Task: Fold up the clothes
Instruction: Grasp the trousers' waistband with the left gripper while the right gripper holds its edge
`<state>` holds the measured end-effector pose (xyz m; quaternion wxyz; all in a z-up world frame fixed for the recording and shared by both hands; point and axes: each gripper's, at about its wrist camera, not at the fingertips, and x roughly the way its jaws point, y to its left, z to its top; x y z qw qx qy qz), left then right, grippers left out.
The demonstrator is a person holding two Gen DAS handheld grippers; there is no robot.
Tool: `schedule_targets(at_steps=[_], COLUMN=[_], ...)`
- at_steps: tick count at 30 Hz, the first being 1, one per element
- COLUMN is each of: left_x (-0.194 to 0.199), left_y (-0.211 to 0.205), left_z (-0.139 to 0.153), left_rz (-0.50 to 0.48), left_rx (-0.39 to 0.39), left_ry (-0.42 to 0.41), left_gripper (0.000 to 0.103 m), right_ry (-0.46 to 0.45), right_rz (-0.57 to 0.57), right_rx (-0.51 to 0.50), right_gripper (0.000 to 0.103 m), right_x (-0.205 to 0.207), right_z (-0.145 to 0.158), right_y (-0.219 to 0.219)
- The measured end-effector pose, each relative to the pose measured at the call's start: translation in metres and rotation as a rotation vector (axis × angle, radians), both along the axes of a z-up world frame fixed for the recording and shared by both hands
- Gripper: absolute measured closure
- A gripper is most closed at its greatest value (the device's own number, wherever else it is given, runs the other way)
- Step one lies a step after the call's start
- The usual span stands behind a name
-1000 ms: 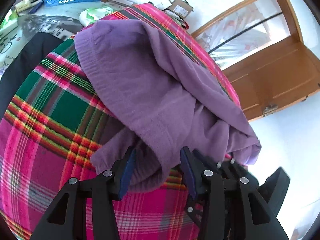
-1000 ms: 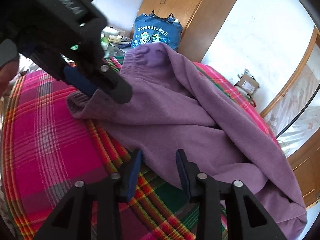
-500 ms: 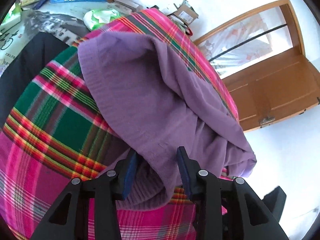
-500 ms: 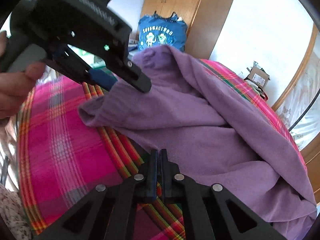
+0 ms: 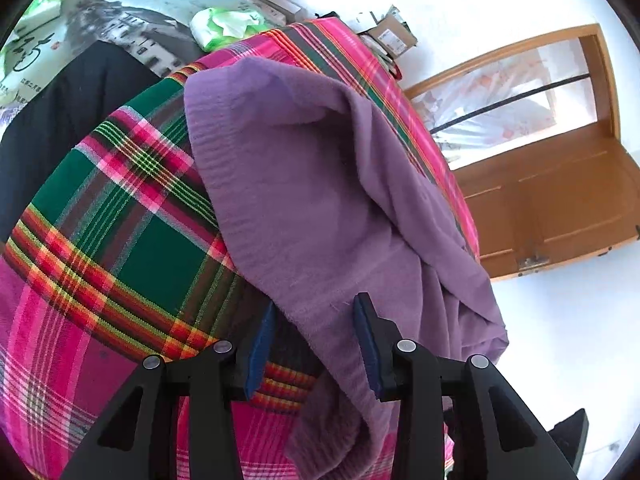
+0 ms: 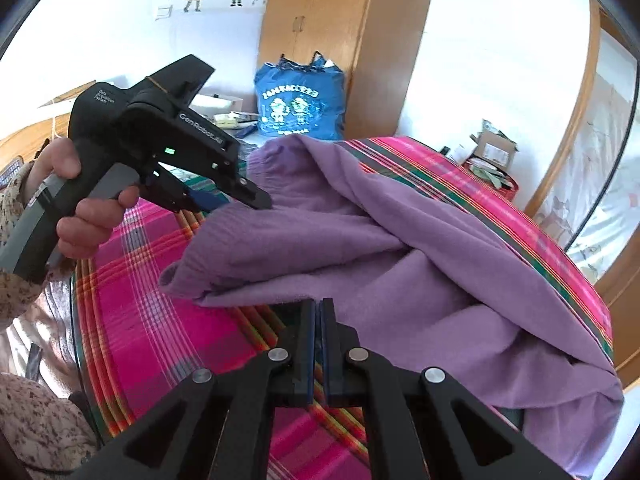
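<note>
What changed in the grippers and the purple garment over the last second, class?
The right gripper closed its jaws on the purple garment edge. The left gripper pushed forward around the ribbed hem, jaws still apart. The plaid cloth and blue bag stayed put.

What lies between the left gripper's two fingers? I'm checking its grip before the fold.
In the left wrist view, the purple garment's ribbed edge hangs between the left gripper's open fingers, not yet pinched.

Both pictures are bright with daylight. The white wall [image 5: 460, 4] and the floor [image 5: 560, 340] glare so much that they look washed out. Round black corners frame each view, and straight lines bend near the edges. Most things look sharp.
</note>
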<state>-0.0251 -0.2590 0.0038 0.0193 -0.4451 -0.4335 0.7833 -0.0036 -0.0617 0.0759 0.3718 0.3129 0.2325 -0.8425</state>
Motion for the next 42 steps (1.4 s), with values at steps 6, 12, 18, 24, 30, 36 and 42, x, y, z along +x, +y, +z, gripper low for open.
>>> schedule_targets(at_steps=[6, 12, 18, 24, 30, 36, 42], left_x=[-0.006, -0.012, -0.017, -0.028, -0.017, -0.002, 0.012], left_y=[-0.004, -0.007, -0.012, -0.024, -0.041, -0.055, -0.067], left_z=[-0.005, -0.006, 0.005, 0.018, 0.023, 0.027, 0.029], left_rz=[0.023, 0.047, 0.061, 0.076, 0.102, 0.136, 0.171], left_rx=[0.017, 0.014, -0.047, -0.086, -0.124, -0.156, -0.161], left_ry=[-0.003, -0.001, 0.019, 0.037, 0.029, 0.020, 0.011], left_gripper=[0.063, 0.071, 0.084, 0.085, 0.085, 0.085, 0.085], right_ry=[-0.029, -0.079, -0.090, -0.136, -0.211, -0.260, -0.309], right_rz=[-0.018, -0.003, 0.037, 0.069, 0.145, 0.228, 0.274], right_rx=[-0.005, -0.025, -0.046, -0.073, -0.097, -0.106, -0.133], right_gripper=[0.101, 0.101, 0.101, 0.101, 0.101, 0.101, 0.101], right_x=[0.009, 0.024, 0.032, 0.034, 0.041, 0.052, 0.055], right_z=[0.002, 0.005, 0.008, 0.010, 0.007, 0.002, -0.001], right_y=[0.016, 0.019, 0.014, 0.012, 0.004, -0.014, -0.022])
